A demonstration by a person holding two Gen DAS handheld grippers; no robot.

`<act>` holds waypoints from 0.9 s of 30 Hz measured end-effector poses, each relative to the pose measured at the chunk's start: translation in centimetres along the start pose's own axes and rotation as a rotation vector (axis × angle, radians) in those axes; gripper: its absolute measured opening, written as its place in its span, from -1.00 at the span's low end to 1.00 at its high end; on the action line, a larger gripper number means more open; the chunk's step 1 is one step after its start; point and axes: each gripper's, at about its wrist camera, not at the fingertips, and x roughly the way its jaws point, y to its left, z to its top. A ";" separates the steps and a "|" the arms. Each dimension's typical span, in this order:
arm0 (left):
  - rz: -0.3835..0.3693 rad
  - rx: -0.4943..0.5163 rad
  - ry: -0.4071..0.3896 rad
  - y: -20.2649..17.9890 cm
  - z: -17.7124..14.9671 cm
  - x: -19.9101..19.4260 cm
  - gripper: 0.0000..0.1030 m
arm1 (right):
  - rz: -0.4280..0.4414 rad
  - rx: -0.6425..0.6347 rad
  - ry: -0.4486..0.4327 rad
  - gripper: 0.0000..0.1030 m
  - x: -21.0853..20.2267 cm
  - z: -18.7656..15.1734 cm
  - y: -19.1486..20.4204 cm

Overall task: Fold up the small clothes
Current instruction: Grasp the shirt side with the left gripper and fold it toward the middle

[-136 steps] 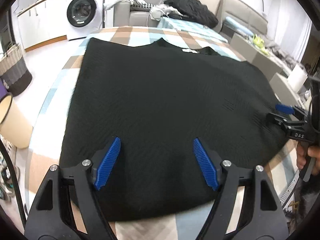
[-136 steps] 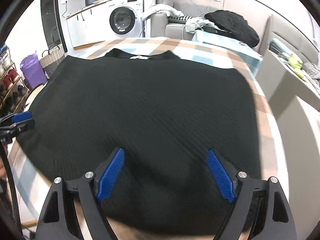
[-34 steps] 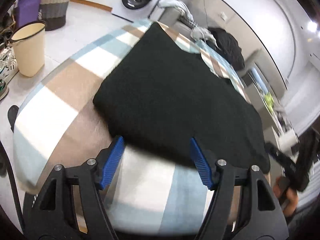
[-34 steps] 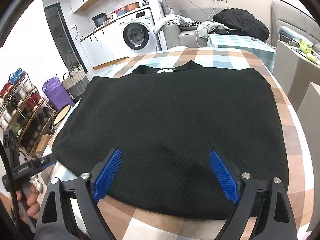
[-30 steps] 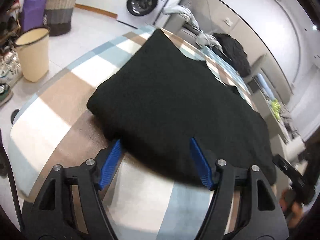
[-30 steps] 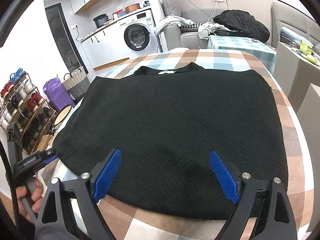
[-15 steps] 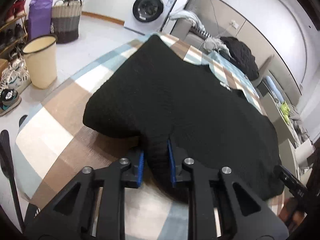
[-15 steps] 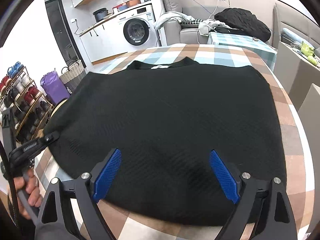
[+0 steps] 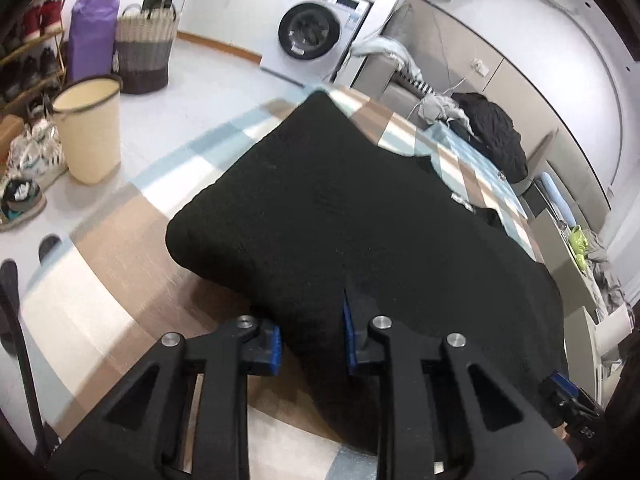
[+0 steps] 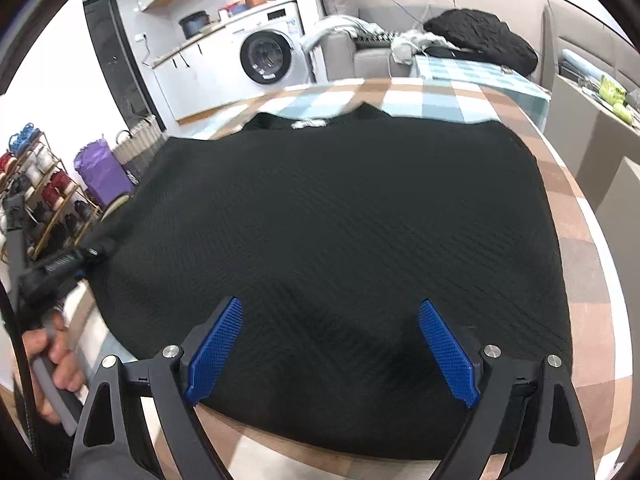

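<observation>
A black knit sweater (image 10: 340,220) lies spread flat on the checked table (image 10: 584,264), its neck and white label at the far side. In the left wrist view my left gripper (image 9: 312,336) is shut on the near left hem of the sweater (image 9: 360,220), bunching the cloth between the blue pads. It also shows at the left edge of the right wrist view (image 10: 86,254). My right gripper (image 10: 330,354) is open and empty, its blue pads (image 10: 216,348) over the sweater's near hem. Its tip shows at the lower right of the left wrist view (image 9: 568,396).
A cream bin (image 9: 90,128), a striped basket (image 9: 142,58) and a purple bag (image 9: 90,36) stand on the floor left of the table. A washing machine (image 10: 270,58) and a sofa with clothes (image 10: 476,40) are behind. Cardboard boxes (image 10: 580,120) stand to the right.
My left gripper moved in to the sweater's near left hem and closed on it, lifting the cloth slightly. My right gripper stayed open over the near hem.
</observation>
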 end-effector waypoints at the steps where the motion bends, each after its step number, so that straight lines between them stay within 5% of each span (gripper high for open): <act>1: 0.006 0.017 -0.005 0.0 0.2 -0.2 -0.63 | -0.015 -0.002 0.013 0.77 0.3 -0.1 -0.1; 11: 0.002 0.223 -0.107 -5.3 2.3 -4.0 -0.64 | -0.009 -0.021 0.032 0.78 0.1 -0.4 -0.1; 19: -0.132 0.598 -0.215 -19.6 2.2 -6.2 -0.65 | -0.037 0.019 -0.042 0.78 -3.0 1.0 -2.7; 23: -0.284 0.744 -0.143 -26.0 -1.3 -6.2 -0.63 | -0.081 0.073 -0.073 0.78 -4.4 1.4 -5.5; 27: -0.508 0.759 0.094 -28.1 -4.9 -4.4 -0.39 | -0.119 0.143 -0.080 0.78 -5.2 1.5 -8.6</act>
